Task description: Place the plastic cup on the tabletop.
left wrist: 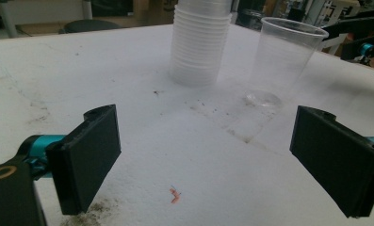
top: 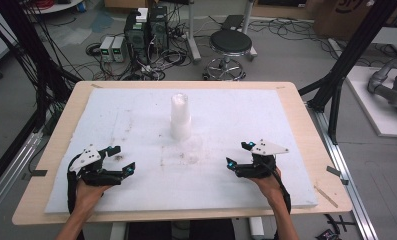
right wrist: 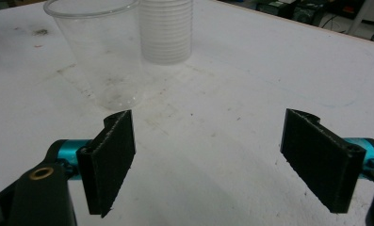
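While both grippers hang empty: left gripper (top: 122,159) and right gripper (top: 238,154) gape wide.
Location: single clear thin plastic cup (left wrist: 283,61) upright beside stack of translucent cups (top: 180,118), mid white foam surface (top: 136,115).
Handling: probably light, crushable, slick; pinch wall gently below rim.

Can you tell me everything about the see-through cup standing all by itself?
The single cup is clear, thin plastic, wider at its round rim than at its base. It stands upright and empty on the white foam board, close beside the stack of cups but apart from it. Nothing holds or touches it; only its base rests on the board.
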`<state>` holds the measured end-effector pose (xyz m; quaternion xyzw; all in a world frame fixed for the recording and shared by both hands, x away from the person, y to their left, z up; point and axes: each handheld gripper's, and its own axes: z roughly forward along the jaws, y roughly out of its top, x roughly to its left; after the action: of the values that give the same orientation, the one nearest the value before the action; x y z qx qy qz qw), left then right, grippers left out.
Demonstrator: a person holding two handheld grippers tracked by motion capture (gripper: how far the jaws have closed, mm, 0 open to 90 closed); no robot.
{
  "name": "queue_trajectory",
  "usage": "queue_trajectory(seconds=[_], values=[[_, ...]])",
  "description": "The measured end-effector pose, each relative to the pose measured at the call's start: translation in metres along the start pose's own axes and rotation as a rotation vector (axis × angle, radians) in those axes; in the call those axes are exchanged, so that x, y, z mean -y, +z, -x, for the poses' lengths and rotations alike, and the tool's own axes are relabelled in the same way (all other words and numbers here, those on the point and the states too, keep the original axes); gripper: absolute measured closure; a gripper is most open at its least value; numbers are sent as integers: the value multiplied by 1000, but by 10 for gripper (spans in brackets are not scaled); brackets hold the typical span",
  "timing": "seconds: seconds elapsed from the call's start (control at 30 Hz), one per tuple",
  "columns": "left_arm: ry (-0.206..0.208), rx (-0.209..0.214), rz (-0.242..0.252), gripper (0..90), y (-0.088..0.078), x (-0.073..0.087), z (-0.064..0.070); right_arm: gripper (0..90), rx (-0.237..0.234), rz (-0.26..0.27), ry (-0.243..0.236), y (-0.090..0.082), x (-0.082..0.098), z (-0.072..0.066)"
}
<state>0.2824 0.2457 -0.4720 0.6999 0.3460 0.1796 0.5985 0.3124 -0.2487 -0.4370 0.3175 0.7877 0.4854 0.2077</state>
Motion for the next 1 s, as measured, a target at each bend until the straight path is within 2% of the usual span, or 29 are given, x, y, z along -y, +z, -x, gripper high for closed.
queue_trajectory(seconds=[0.33,0.8,1.0], values=[[5,-7,10,90,-1,1,1,187,44,21,27,-6,12,7],[15,-7,9,90,-1,1,3,187,35,8,38,-1,18,5],[12,-5,12,90,-2,1,2,187,44,22,39,-4,19,6]])
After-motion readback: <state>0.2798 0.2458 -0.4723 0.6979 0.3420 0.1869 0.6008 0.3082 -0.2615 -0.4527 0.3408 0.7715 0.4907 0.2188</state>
